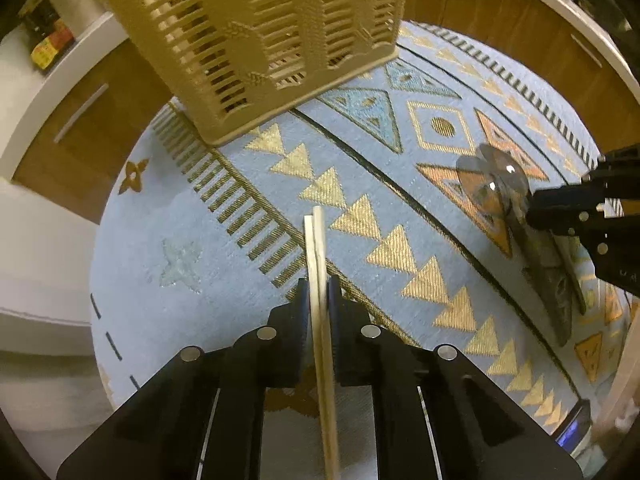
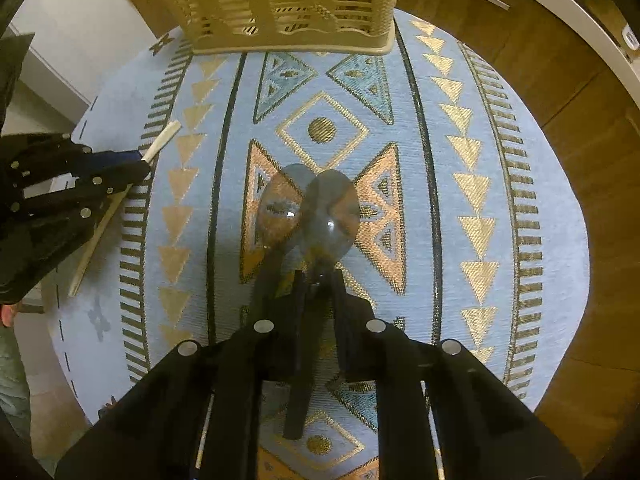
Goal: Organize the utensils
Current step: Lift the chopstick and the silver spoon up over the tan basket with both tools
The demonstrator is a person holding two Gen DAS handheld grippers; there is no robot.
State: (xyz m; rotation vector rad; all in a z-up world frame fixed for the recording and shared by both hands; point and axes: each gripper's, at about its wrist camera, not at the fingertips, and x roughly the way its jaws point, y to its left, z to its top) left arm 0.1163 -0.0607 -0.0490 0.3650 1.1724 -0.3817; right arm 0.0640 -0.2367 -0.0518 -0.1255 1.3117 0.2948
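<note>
My left gripper (image 1: 319, 286) is shut on a pair of pale wooden chopsticks (image 1: 316, 240), whose tips stick out ahead of the pads. It hangs over the blue patterned tablecloth (image 1: 160, 248). A beige slotted utensil basket (image 1: 256, 40) stands at the table's far side. My right gripper (image 2: 320, 280) is shut on a dark spoon handle, with two shiny spoon bowls (image 2: 316, 212) overlapping just ahead of it. The second spoon's handle runs by the left finger; I cannot tell if it is clamped. From the right wrist, the left gripper (image 2: 140, 164) and chopsticks (image 2: 162, 140) show at left.
The round table (image 2: 560, 240) is ringed by brown wooden cabinet fronts (image 2: 540, 60) under a white counter. The basket (image 2: 280, 4) sits at the far edge. A small lit device (image 1: 576, 428) lies at the table's near right edge. A hand (image 2: 6, 314) shows at far left.
</note>
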